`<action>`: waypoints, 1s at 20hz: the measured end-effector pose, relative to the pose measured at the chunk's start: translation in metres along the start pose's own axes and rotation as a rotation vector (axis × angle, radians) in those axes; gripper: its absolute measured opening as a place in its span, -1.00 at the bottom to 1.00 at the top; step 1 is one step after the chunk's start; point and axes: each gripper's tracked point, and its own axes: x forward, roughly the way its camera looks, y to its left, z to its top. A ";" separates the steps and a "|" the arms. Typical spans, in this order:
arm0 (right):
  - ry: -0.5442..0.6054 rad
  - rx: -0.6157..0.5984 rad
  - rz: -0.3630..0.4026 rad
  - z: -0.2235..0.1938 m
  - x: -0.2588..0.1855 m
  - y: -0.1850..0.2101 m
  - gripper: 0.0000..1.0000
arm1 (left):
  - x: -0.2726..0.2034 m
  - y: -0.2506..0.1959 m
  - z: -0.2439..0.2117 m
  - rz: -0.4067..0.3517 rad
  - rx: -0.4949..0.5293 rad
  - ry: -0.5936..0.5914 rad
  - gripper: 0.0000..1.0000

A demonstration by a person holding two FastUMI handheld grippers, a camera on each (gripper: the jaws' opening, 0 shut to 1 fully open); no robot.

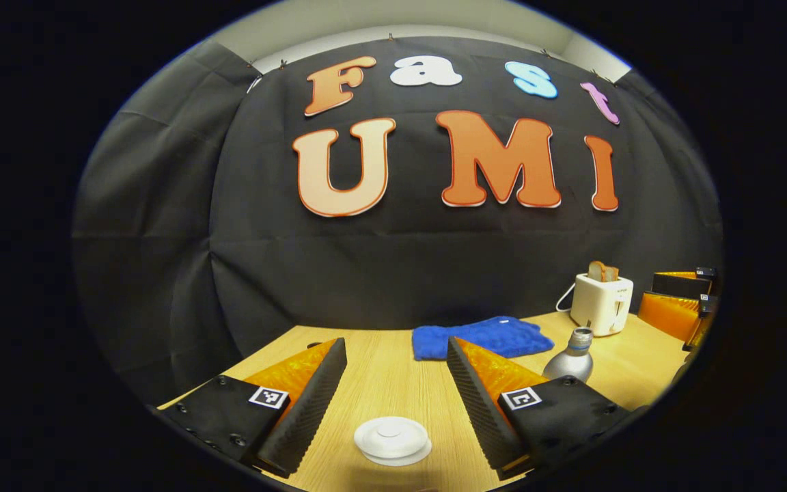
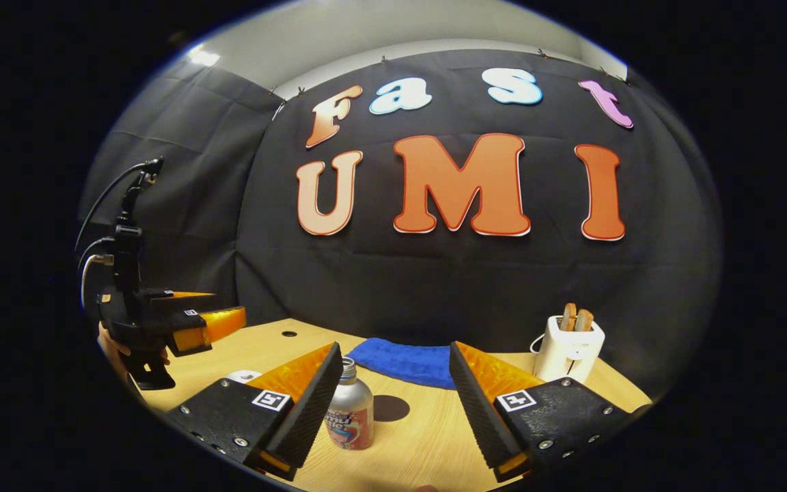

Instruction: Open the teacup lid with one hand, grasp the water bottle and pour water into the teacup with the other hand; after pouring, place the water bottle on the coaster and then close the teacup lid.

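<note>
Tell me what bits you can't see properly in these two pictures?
- Teacup under the lid: in the left gripper view the cup's body is cut off at the bottom edge.
- Lid in the right gripper view: mostly hidden behind the right gripper.
- Water bottle in the left gripper view: its lower part is behind the left gripper.
- Coaster: too dark to tell its material.

Counting the things on the table

There was one water bottle point(image 2: 350, 415), one teacup lid point(image 1: 392, 440), one dark coaster point(image 2: 391, 408) just beside the bottle, one blue cloth point(image 1: 481, 337), one toaster point(image 2: 568, 347) holding two toast slices point(image 2: 576, 318), and two grippers.
</note>
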 end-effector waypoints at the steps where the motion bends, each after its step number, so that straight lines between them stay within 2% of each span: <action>1: 0.018 0.003 0.010 -0.007 0.002 0.003 0.89 | 0.001 0.000 -0.007 -0.001 -0.002 0.020 0.95; 7: 0.099 0.014 0.090 -0.039 0.010 0.029 0.89 | 0.008 0.005 -0.056 -0.005 0.020 0.141 0.96; 13: 0.174 -0.009 0.133 -0.070 0.020 0.045 0.89 | 0.013 0.006 -0.101 -0.005 0.039 0.250 1.00; 16: 0.208 -0.016 0.146 -0.084 0.024 0.049 0.89 | 0.016 0.005 -0.115 -0.009 0.039 0.285 0.93; 17: 0.220 -0.015 0.149 -0.089 0.025 0.050 0.89 | 0.017 0.004 -0.119 -0.011 0.036 0.295 0.97; 18: 0.233 -0.014 0.151 -0.094 0.026 0.050 0.89 | 0.018 0.004 -0.123 -0.012 0.034 0.307 0.94; 20: 0.258 -0.005 0.156 -0.103 0.029 0.051 0.89 | 0.021 0.008 -0.126 0.002 0.034 0.315 0.57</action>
